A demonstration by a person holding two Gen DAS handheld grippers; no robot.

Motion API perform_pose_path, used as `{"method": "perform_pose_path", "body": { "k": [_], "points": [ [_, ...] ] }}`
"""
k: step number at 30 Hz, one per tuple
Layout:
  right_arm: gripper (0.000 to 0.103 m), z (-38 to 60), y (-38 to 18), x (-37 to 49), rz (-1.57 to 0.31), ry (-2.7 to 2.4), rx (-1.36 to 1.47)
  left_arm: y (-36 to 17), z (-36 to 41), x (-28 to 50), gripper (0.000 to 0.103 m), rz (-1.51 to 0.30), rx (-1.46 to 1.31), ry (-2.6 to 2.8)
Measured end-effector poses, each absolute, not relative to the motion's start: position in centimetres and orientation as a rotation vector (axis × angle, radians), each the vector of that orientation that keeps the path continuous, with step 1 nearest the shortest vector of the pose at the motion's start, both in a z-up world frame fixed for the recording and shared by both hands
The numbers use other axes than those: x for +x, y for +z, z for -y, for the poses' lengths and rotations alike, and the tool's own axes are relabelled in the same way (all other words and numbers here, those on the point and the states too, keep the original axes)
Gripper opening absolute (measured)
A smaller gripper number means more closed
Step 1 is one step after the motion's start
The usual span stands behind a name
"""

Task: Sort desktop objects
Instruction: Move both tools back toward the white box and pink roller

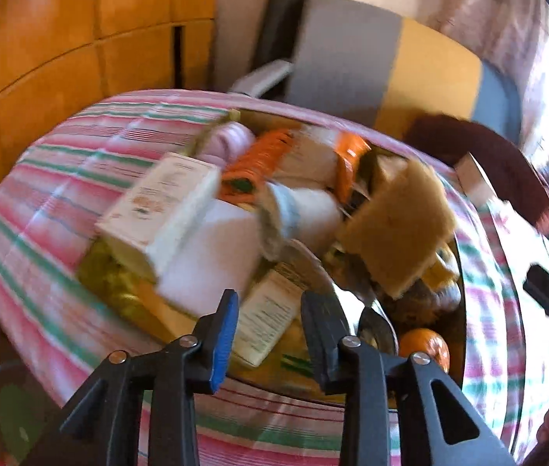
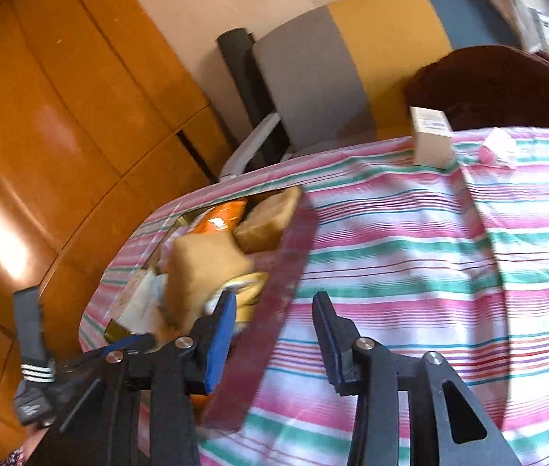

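— Where the striped tablecloth (image 1: pixel 41 209) dips, what sits in that tray (image 2: pixel 274 299)?

— A heap. From the left wrist view: a cream carton (image 1: pixel 161 209) lying tilted on a white block (image 1: pixel 212 252), an orange packet (image 1: pixel 258 163) behind them, a pale pink round thing (image 1: pixel 231 138) at the far end, a tan sponge (image 1: pixel 398 233) propped up on the right, and a small orange fruit (image 1: pixel 424 345) at the near right corner beside something shiny and metallic (a lid or a spoon, perhaps; the blur is heavy).

— And the left gripper (image 1: pixel 266 334)?

— It hangs over the tray's near edge, jaws a little apart with nothing clamped. A white printed box (image 1: pixel 270 310) lies in the tray right in the gap between the fingers, beyond the tips, not pinched.

— The right gripper (image 2: pixel 274 334)?

— Also slightly parted and empty. Its left finger hangs over the tray's dark red rim, its right finger over bare cloth. The sponge stands just beyond that left finger.

— Anything outside the tray?

— A small white box (image 2: pixel 431 141) upright at the table's far edge, well away from both grippers, with a pink scrap (image 2: pixel 497 147) near it. A grey and yellow chair (image 2: pixel 352 66) stands behind.
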State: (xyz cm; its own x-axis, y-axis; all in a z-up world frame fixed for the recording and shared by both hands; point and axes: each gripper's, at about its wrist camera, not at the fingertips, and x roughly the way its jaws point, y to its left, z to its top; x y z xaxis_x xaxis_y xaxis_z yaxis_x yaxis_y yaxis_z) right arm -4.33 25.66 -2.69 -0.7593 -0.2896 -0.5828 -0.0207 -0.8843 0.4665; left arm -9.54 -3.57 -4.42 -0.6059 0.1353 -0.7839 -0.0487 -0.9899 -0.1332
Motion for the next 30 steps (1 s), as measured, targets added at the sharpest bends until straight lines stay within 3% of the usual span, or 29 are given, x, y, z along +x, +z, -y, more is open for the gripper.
{"method": "perform_pose_path", "body": {
  "k": [4,8,21,30],
  "points": [
    [0.045,-29.4,-4.0,-4.4,0.745,-2.784,1.056,-2.5,3.3,-9.7,0.047,0.306,-1.245,2.691],
    [0.047,-32.9,-4.9,-4.6,0.789,-2.847,1.083,-0.8,-0.3,-10.1,0.053,0.265,-1.174,2.63],
    [0.056,-41.6,-6.1,-6.6,0.874,-3.031,1.181,-0.8,-15.5,-10.9,0.053,-0.026,-1.166,2.353],
    [0.061,-44.3,-5.9,-11.1,0.819,-3.126,1.155,-2.3,-19.7,-11.7,0.053,-0.082,-1.202,2.309]
  ]
}}
